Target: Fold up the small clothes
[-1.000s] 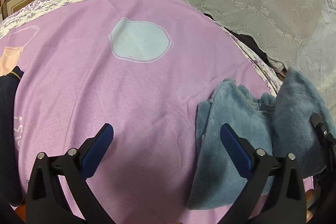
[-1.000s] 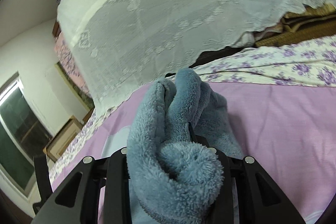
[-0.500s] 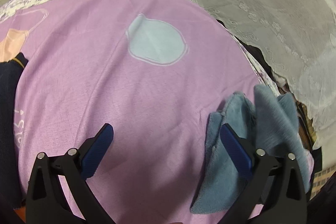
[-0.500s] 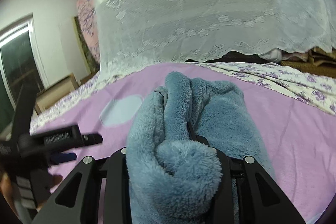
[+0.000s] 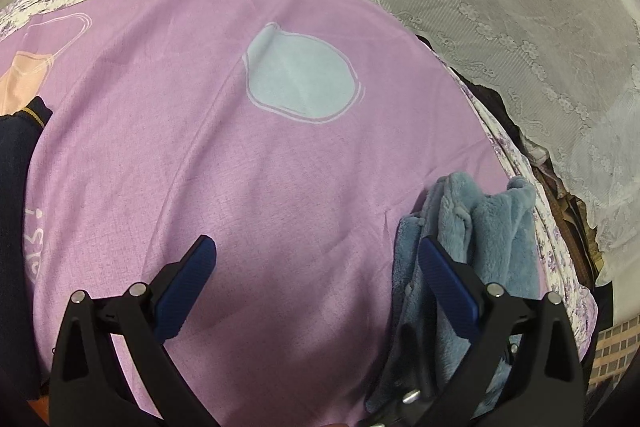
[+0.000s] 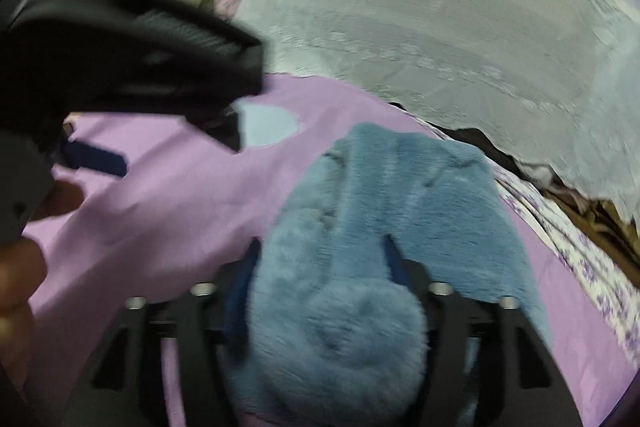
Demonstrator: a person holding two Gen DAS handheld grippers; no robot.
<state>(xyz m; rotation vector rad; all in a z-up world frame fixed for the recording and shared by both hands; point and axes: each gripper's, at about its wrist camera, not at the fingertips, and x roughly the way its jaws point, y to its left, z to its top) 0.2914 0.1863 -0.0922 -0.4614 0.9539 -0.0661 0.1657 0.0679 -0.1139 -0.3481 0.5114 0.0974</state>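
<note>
A fluffy blue fleece garment lies bunched at the right edge of the purple sheet. In the right wrist view the same fleece garment spreads forward over the sheet, and a rolled lump of it sits between the fingers of my right gripper. That gripper's jaws are opening and the blue pads stand apart at the lump's sides. My left gripper hangs open over bare sheet, its right finger in front of the fleece. The left gripper also shows as a blurred black body.
A white lace cover drapes the far right, over a floral sheet border. A dark navy garment lies at the left edge. A pale blue round print marks the sheet's middle. A hand shows at the left.
My right gripper rolled and came down toward the sheet; the fleece now lies spread on the sheet and the jaws stand wider. The left gripper shifted a little at first, then held still.
</note>
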